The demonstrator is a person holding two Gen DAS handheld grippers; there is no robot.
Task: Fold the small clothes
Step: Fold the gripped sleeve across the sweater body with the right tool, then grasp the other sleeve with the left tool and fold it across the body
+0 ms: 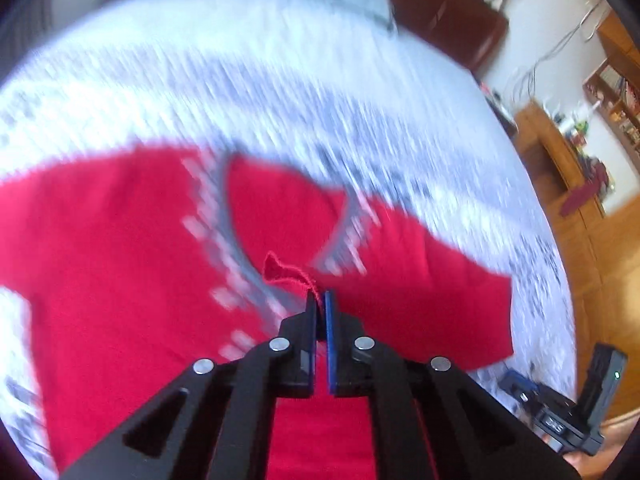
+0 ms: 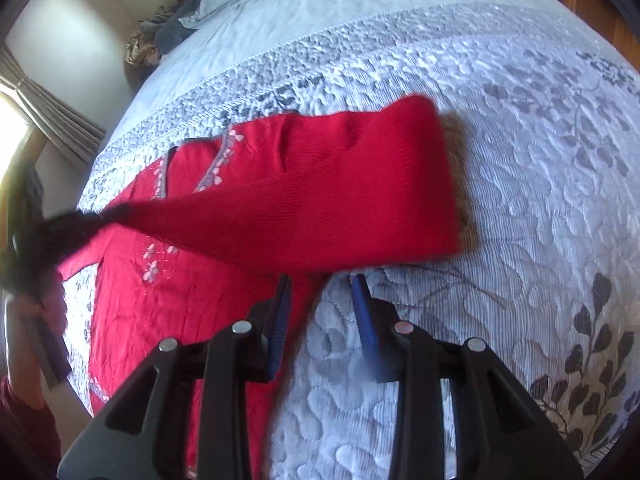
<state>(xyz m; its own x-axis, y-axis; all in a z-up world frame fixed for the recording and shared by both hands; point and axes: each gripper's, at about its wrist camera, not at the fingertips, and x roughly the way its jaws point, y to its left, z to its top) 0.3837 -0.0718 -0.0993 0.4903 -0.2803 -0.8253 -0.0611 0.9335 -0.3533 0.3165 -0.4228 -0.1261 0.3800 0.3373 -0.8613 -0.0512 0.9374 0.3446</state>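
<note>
A red garment (image 1: 120, 248) with a grey embroidered neckline (image 1: 228, 224) lies spread on the bed. My left gripper (image 1: 319, 300) is shut on a thin pinch of its red fabric, lifted above the garment; the view is blurred by motion. In the right wrist view the garment (image 2: 304, 200) has one sleeve (image 2: 400, 168) stretched flat to the right, and the left gripper (image 2: 60, 236) shows as a dark blur at the left edge. My right gripper (image 2: 320, 284) is open and empty, just in front of the sleeve's lower edge.
The bed has a white and grey quilted floral cover (image 2: 520, 160). Pillows and bunched clothes (image 2: 168, 28) lie at the head. A brown headboard (image 1: 448, 12), wooden furniture (image 1: 552, 152) and wooden floor stand beyond the bed. My right gripper's body (image 1: 576, 412) shows at the lower right.
</note>
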